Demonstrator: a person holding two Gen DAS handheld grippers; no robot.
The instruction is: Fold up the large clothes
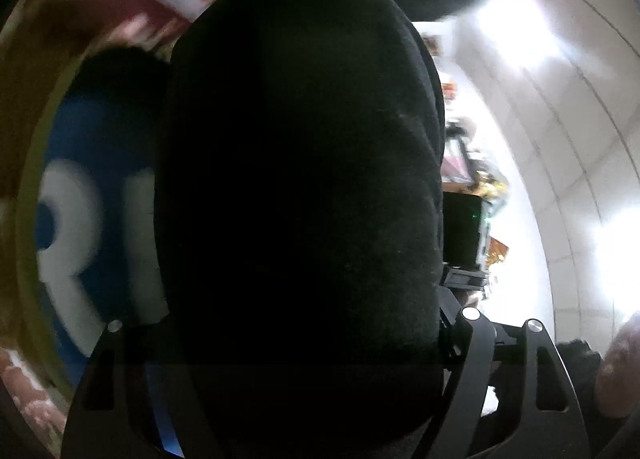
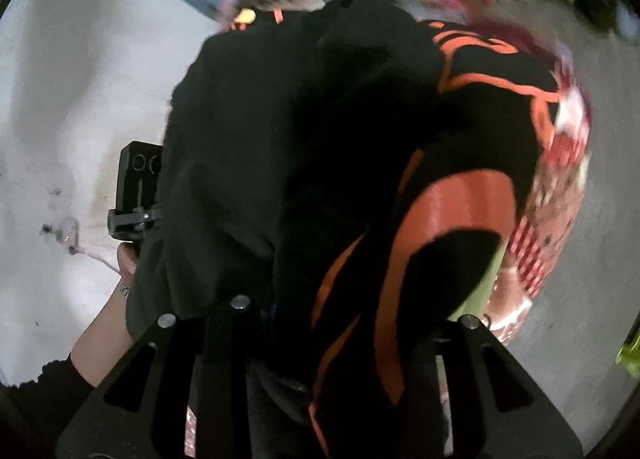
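Black linkage point(image 2: 256, 379), silver pins, bare forearm point(image 2: 100, 331)

- My left gripper point(image 1: 298, 339) points up toward the ceiling; its black linkage arms spread along the bottom of the left wrist view, and black cloth wholly covers the fingers, so how the jaws stand cannot be told there.
- My right gripper point(image 2: 320, 323) shows only its black linkage arms at the bottom of the right wrist view; its fingers too are buried under cloth.
- In the right wrist view, my left hand point(image 2: 116, 299) is wrapped round the black body of the left gripper point(image 2: 136, 195), bare skin and a dark frilled cuff at the wrist.
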